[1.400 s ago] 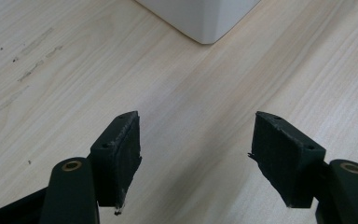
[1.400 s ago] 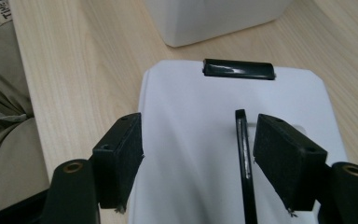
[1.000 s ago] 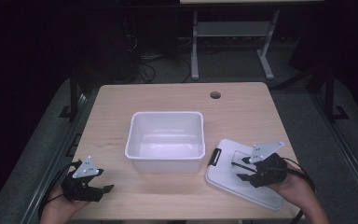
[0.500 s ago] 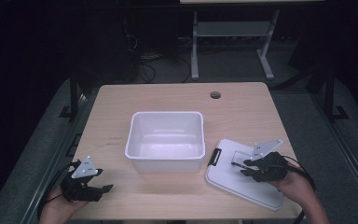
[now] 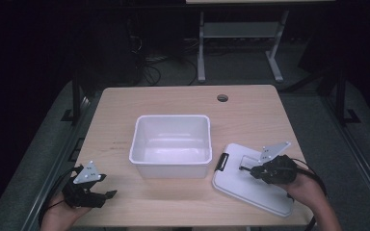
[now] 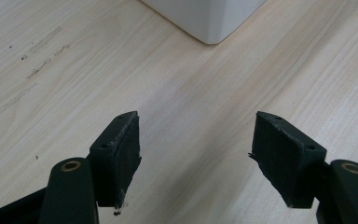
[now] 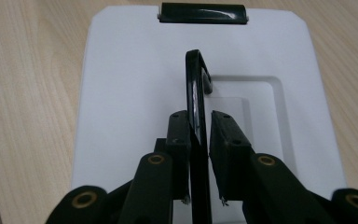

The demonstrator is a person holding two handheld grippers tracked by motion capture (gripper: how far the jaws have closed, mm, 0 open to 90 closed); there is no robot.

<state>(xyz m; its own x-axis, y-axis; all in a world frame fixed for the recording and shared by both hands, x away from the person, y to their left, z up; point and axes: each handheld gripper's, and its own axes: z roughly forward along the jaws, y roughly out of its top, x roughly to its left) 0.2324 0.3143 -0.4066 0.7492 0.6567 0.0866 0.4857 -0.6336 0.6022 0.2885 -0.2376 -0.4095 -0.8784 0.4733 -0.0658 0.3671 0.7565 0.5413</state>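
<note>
A: What sits on the desk [image 5: 125,110]?

B: A white bin [image 5: 171,144] stands open near the middle of the wooden top. Just beside it on the right lies a flat white lid [image 5: 250,185], turned at an angle, with a black latch [image 5: 221,161] on the edge nearest the bin.

A: And the right claw [image 5: 246,169]?

B: It is over the lid, held in the person's right hand [image 5: 308,190]. In the right gripper view its jaws are closed tight on the lid's black handle [image 7: 196,93], which stands upright on edge above a shallow recess in the lid. The pads [image 7: 179,140] press the thin handle from both sides.

A: The left claw [image 5: 107,195]?

B: It is near the front left corner of the desk, well apart from the bin. In the left gripper view its jaws stand wide apart with nothing between them, only bare wood below, and a corner of the bin shows at the top.

A: Anything else on the desk?

B: A round cable hole [image 5: 222,98] near the far edge.
</note>
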